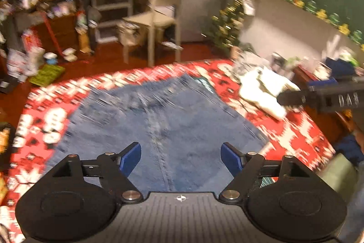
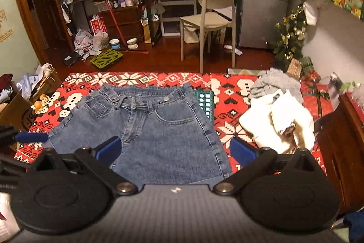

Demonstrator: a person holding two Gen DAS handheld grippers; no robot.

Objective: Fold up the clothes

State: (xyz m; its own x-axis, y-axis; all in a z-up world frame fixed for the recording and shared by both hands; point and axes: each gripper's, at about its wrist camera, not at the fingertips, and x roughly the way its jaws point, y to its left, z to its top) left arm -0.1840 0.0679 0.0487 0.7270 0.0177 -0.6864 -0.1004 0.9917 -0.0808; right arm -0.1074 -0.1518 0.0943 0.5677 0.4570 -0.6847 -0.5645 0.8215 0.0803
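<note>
Both the left gripper (image 1: 180,159) and right gripper (image 2: 174,149) have fingers spread and empty; the jeans (image 2: 147,124) lie flat on the red blanket (image 2: 229,85), waistband far. We judge a one-layer pinch could drag the denim askew; the white garment (image 2: 282,120) nearby may snag.

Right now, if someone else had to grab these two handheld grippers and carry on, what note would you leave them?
Left gripper: jaws open, nothing between them, above the jeans.
Right gripper: jaws wide open, empty, also above the jeans.
Jeans: flat on the red patterned blanket, waistband at the far side, front up, looks folded into a short block.
White garment and grey garment: crumpled in a heap to the right of the jeans, not folded.
Done: the jeans appear folded at least once and lie released.
Left: possibly another fold on the jeans, then the white and grey pieces.
</note>
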